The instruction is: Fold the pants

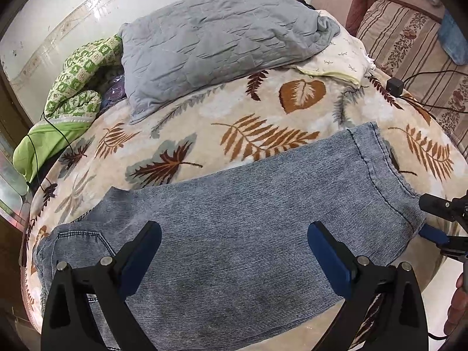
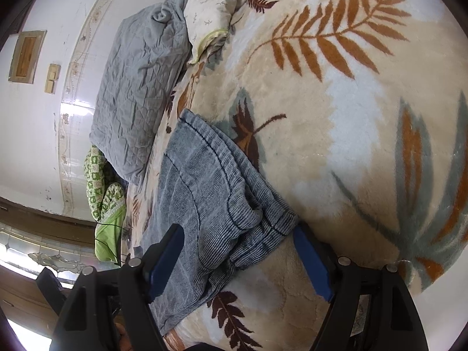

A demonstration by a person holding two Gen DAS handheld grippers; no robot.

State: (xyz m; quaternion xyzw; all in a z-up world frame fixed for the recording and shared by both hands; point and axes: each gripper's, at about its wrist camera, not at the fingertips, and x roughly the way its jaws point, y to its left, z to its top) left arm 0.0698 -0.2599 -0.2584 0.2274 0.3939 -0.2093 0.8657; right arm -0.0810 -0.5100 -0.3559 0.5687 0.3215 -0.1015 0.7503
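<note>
Blue-grey denim pants (image 1: 248, 219) lie folded lengthwise on the leaf-patterned blanket (image 1: 263, 111), waist and back pocket (image 1: 79, 245) at the left, leg hems (image 1: 389, 175) at the right. My left gripper (image 1: 234, 248) is open and empty, hovering above the middle of the pants. My right gripper (image 2: 238, 251) is open, its fingers straddling the stacked leg hems (image 2: 248, 225) without closing on them; it also shows in the left wrist view (image 1: 438, 225) at the right edge.
A grey quilted pillow (image 1: 210, 41) and a cream pillow (image 1: 336, 58) lie at the head of the bed. A green patterned cloth (image 1: 73, 87) sits at the left. A black charger with cable (image 1: 395, 86) lies near the striped sofa (image 1: 409, 38).
</note>
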